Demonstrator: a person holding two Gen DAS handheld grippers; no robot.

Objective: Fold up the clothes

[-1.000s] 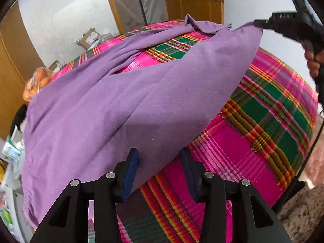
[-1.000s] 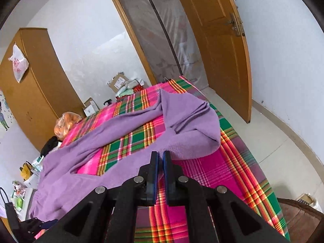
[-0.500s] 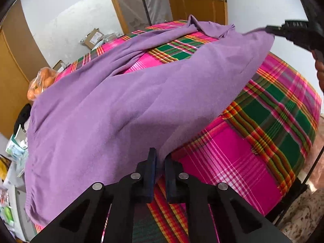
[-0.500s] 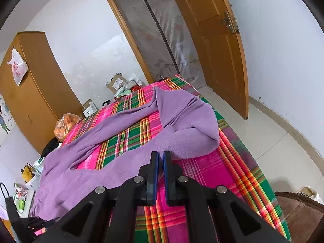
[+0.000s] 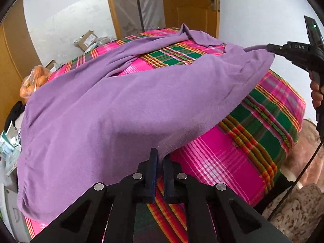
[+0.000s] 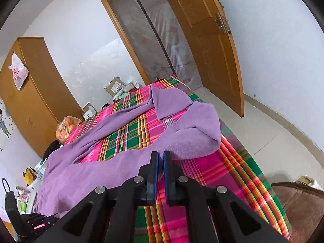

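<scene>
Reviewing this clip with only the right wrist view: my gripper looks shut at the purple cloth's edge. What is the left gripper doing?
Observer: The left gripper is shut on the cloth's near edge.
Operator: Does the cloth lie flat between the two?
Observer: No. The left view shows the right gripper holding a corner raised above the bed.
Operator: Is the holder visible?
Observer: Only a hand on the right gripper's handle.

We count one purple garment (image 5: 113, 109), one plaid-covered bed (image 5: 253, 141), two grippers, one door (image 6: 204, 38), one wardrobe (image 6: 26, 93), and one orange bag (image 6: 65, 126).
</scene>
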